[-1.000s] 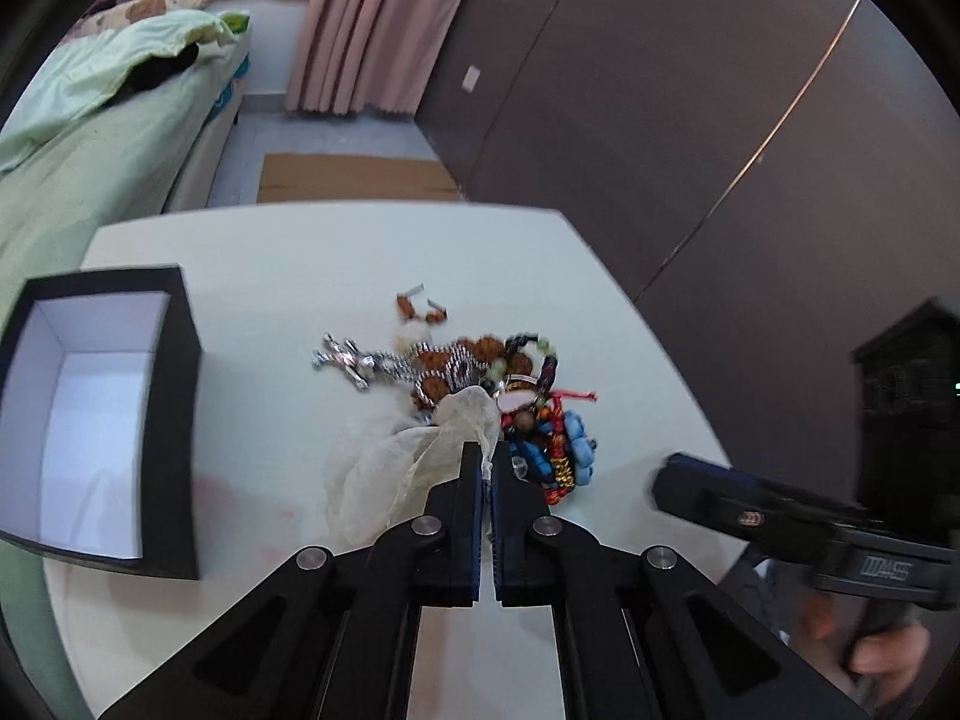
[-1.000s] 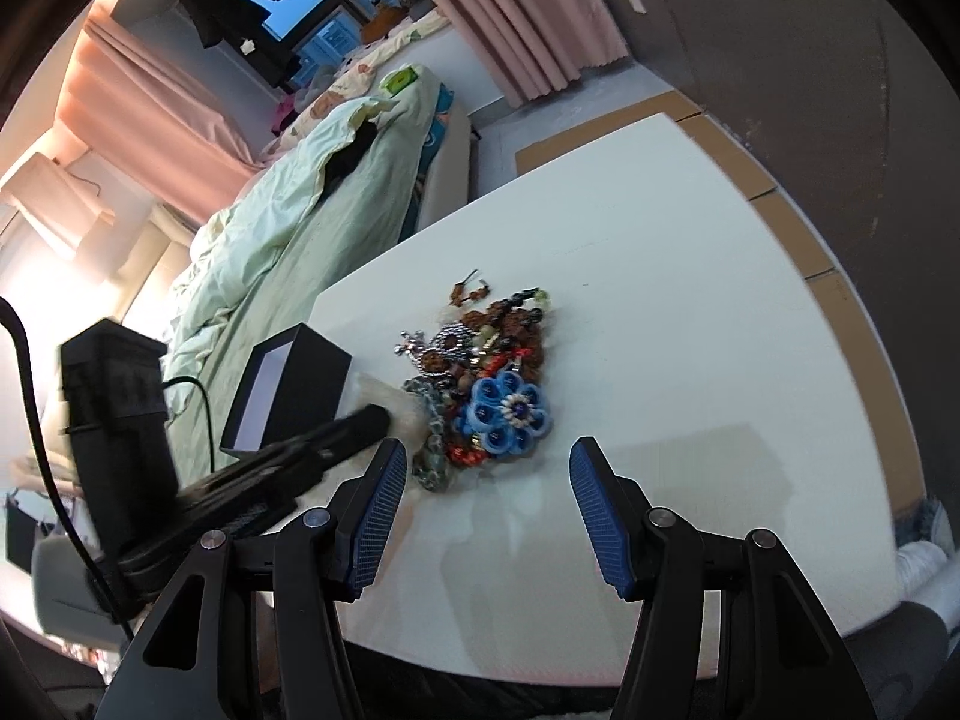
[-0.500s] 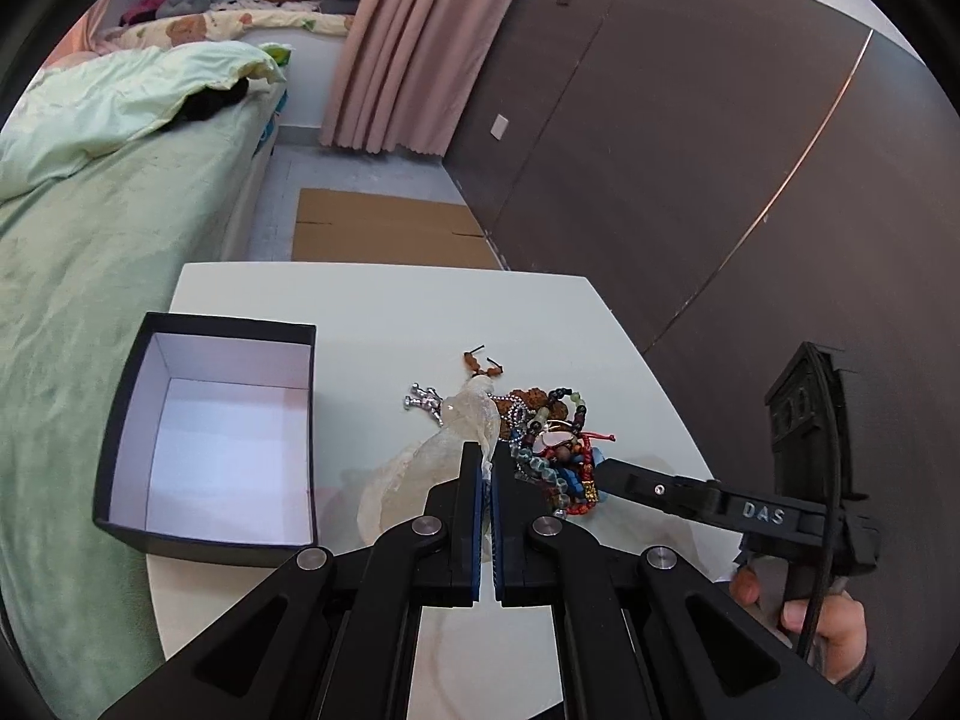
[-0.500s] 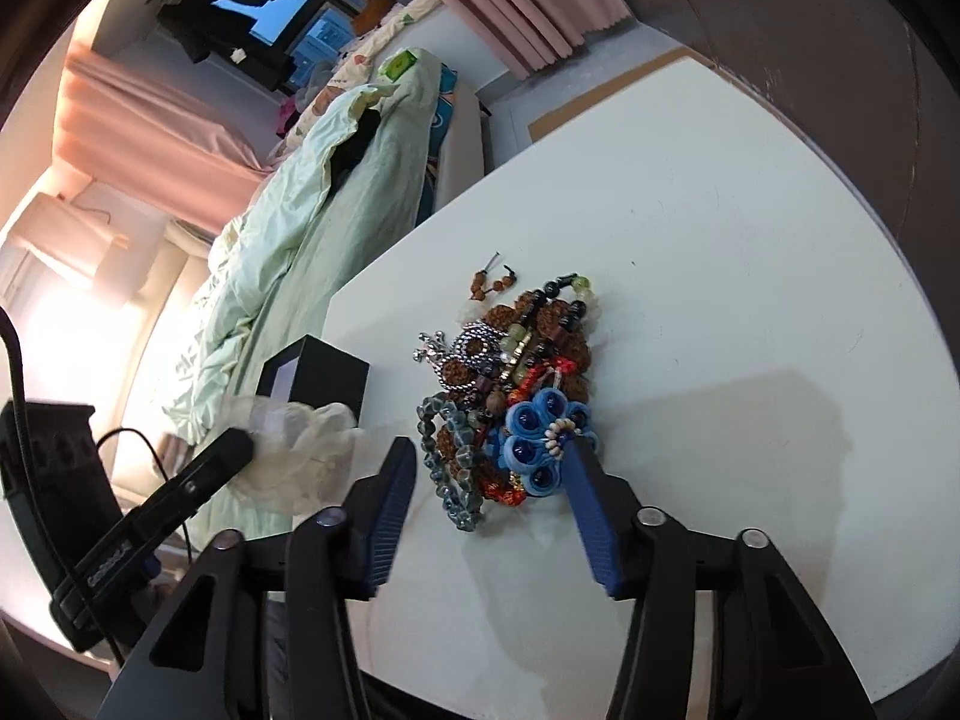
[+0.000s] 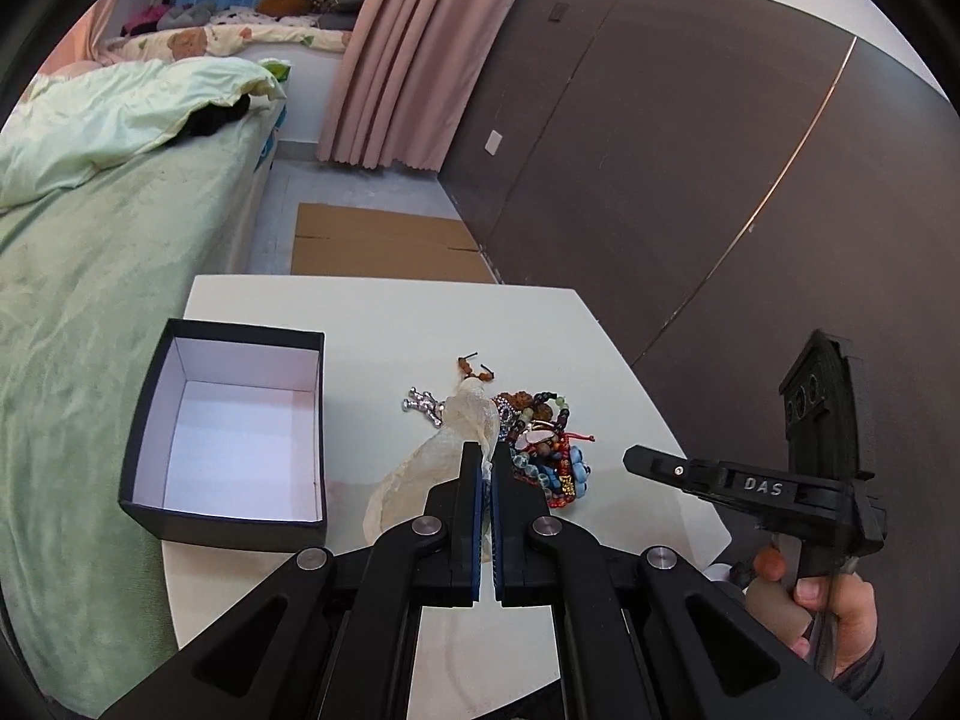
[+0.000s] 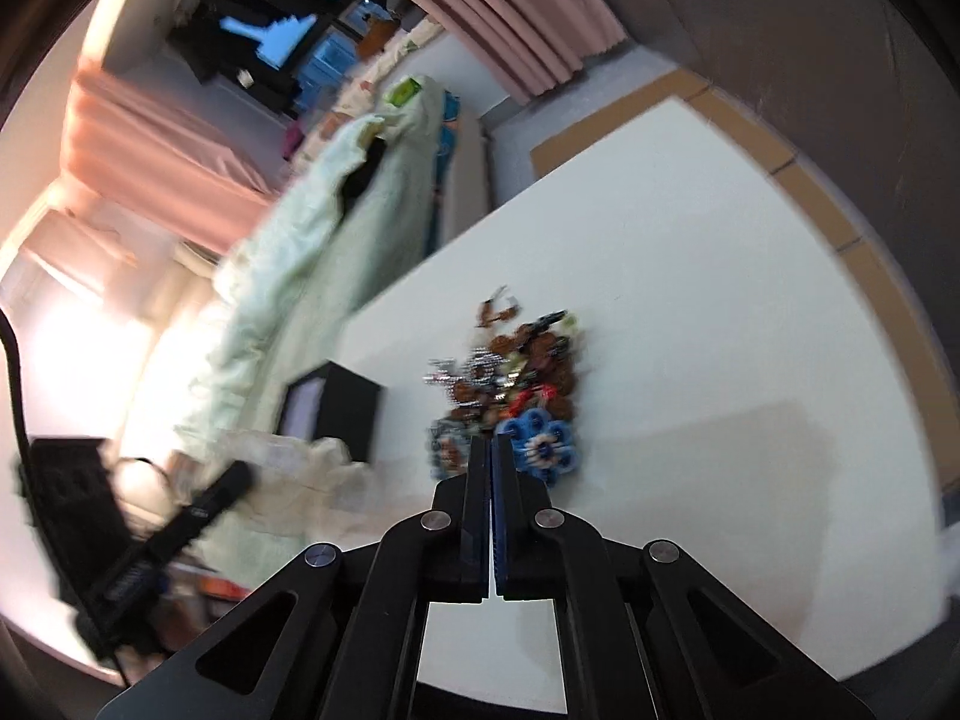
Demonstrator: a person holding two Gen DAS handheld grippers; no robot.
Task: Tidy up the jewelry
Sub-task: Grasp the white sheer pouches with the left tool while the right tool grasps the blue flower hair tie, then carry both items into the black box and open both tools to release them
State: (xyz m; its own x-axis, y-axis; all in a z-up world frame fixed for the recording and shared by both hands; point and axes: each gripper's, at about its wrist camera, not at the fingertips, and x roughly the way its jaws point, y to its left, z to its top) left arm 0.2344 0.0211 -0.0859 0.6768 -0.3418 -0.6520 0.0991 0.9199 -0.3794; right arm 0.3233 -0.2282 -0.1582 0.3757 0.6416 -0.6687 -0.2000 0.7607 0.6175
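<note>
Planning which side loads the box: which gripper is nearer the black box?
Left. The left gripper, shut on a sheer pouch, is just right of the black box; the right gripper is beyond, by the jewelry pile.

Black box (image 5: 228,438), white inside

left gripper (image 5: 486,461) clamped, right gripper (image 6: 493,450) closed

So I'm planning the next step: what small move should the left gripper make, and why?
Probably carry the sheer pouch left toward the open black box. The left gripper is shut on the pouch above the table, and the box beside it looks empty.
</note>
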